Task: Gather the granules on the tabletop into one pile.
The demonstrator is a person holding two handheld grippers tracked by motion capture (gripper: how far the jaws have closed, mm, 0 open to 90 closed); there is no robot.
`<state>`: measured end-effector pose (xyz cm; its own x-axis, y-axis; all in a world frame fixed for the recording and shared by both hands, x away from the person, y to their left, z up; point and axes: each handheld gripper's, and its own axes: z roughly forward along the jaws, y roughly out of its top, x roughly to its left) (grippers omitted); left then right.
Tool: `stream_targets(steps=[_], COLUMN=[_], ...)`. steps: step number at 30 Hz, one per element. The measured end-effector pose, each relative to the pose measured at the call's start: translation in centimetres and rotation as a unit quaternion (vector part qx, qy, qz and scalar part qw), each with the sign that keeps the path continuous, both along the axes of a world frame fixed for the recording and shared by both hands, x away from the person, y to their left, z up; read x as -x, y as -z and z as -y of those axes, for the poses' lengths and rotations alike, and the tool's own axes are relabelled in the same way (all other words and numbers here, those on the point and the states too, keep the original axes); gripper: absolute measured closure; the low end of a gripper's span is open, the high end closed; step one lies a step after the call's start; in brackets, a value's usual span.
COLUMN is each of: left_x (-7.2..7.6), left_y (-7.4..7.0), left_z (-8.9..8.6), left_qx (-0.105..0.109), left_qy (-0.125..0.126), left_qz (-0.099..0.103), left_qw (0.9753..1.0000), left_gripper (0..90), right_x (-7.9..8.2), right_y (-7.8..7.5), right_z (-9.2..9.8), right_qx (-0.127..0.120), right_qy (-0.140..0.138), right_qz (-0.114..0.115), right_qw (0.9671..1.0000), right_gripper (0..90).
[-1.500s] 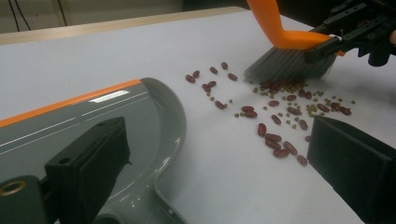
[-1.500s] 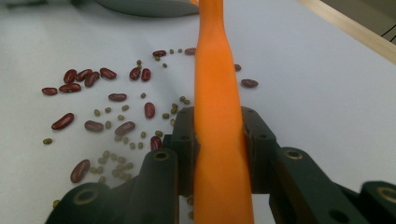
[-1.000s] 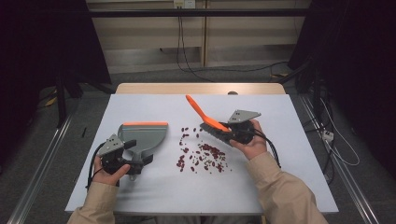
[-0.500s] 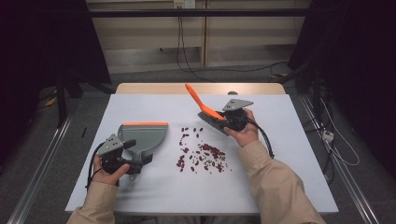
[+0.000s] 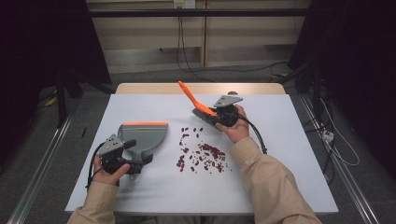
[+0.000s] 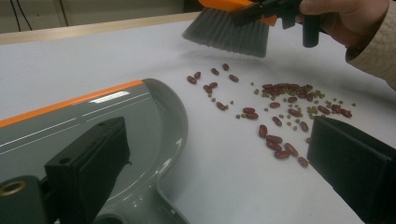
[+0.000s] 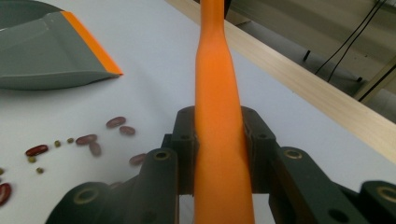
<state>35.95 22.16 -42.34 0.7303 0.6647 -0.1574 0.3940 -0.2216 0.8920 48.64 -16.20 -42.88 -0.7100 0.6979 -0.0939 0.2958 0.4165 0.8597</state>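
Note:
A grey dustpan [image 5: 142, 135] with an orange lip lies flat at the table's left. My left gripper [image 5: 137, 158] sits at its handle; in the left gripper view [image 6: 219, 135] the jaws stand wide apart, open, with the handle [image 6: 140, 205] low beside the left jaw. Red beans and small green bits [image 5: 205, 151] are scattered mid-table [image 6: 280, 112]. My right gripper [image 5: 212, 116] is shut on the orange handle [image 7: 217, 70] of a brush [image 5: 191, 98]. Its grey bristles [image 6: 226, 32] hang just above the table beyond the far end of the beans.
The white table top [image 5: 289, 154] ends in a wooden strip [image 5: 201, 87] along its far edge. Cables [image 5: 336, 140] trail over the floor to the right. Metal rails [image 5: 42, 154] run on the floor at both sides.
My right gripper has carried the brush away from the beans toward the far side of the table. The left gripper and the dustpan have stayed put.

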Motion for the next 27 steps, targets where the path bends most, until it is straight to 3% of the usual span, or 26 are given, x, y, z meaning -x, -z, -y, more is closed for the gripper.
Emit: stream_targets(steps=[7, 16, 21, 27], left_x=[-0.1, -0.1, -0.1, 0.0], left_y=[0.0, 0.0, 0.1, 0.0], left_z=[-0.1, -0.2, -0.1, -0.1], left_qx=[-0.001, 0.001, 0.0, -0.001], left_qy=[-0.004, -0.007, -0.007, -0.006], left_qz=[0.001, -0.001, -0.001, 0.0], left_qw=[1.0, 1.0, 1.0, 1.0], left_gripper=[5.3, 5.3, 5.3, 5.3], right_x=[-1.1, -1.5, -0.9, -0.2], right_y=[-0.2, 1.1, 1.2, 1.1], right_z=[-1.6, -3.9, -4.6, -4.3], right_qx=[0.003, 0.028, 0.046, 0.049], right_qy=[-0.003, -0.046, -0.087, -0.133], right_qz=[0.015, 0.01, 0.008, 0.0], right_qw=[0.9999, 0.9985, 0.9951, 0.9898], right_gripper=[71.2, 71.3, 71.2, 71.0])
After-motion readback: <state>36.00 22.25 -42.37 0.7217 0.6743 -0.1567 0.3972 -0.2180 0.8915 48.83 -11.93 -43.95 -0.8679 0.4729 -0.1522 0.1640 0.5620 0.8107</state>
